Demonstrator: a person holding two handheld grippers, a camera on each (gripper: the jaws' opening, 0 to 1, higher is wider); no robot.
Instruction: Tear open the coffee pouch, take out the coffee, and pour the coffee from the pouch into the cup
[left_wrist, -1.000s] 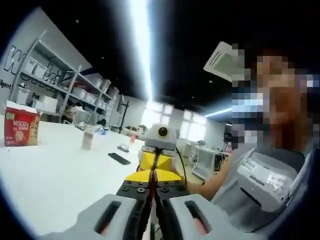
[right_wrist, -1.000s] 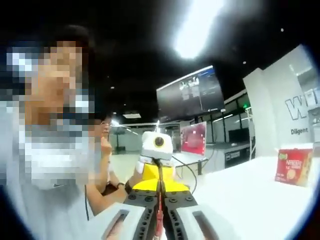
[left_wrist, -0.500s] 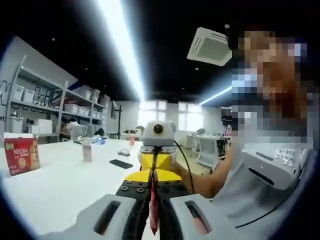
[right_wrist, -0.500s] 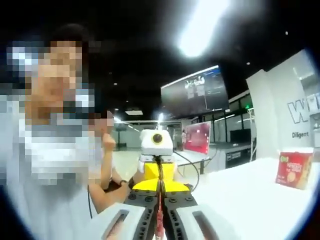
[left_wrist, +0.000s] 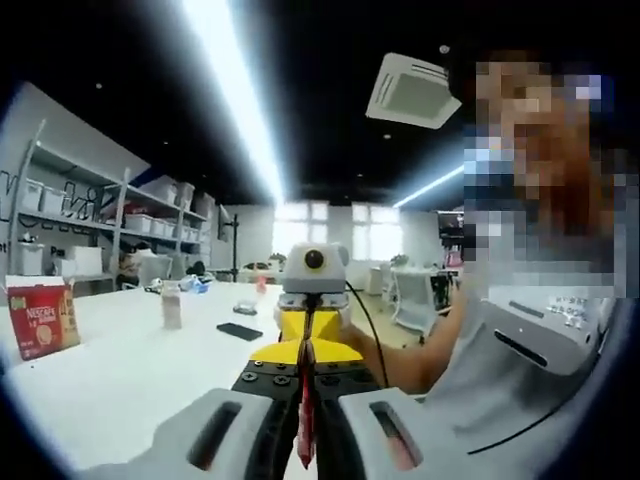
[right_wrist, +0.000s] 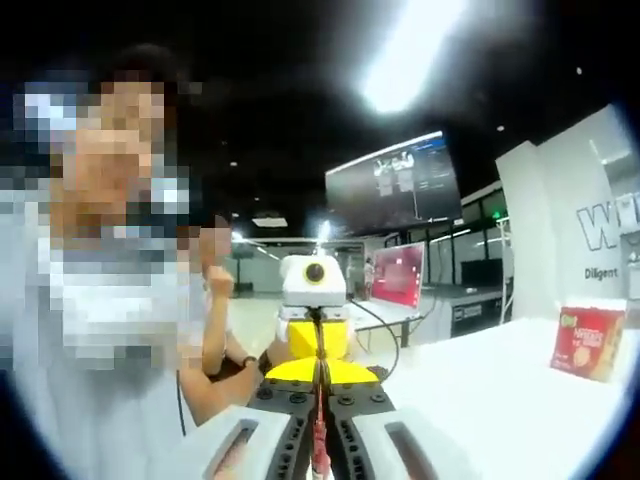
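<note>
Coffee pouch (left_wrist: 305, 440) is pinched between the two grippers, which face each other nose to nose above the white table (left_wrist: 110, 370). In the left gripper view it shows as a thin red strip, edge-on, clamped between the closed jaws of the left gripper (left_wrist: 305, 425), with the right gripper (left_wrist: 312, 300), yellow and black, straight ahead and touching the same strip. In the right gripper view the same red edge (right_wrist: 319, 445) runs up between the closed jaws of the right gripper (right_wrist: 320, 430) toward the left gripper (right_wrist: 317, 310) opposite. The strip is so narrow here that I cannot say for sure whether it is torn yet. A red coffee box (left_wrist: 38, 320) stands well apart on the table at the left of the left gripper view, and shows again at the far right of the right gripper view (right_wrist: 588, 342). A small bottle (left_wrist: 172, 303) and a dark phone (left_wrist: 240, 331) lie farther back on the table. Compared with a second ago, both grippers keep the same closed hold on the pouch; the left view has tipped so that the box sits lower and nearer the edge, while more of the red strip shows between the left jaws.
</note>
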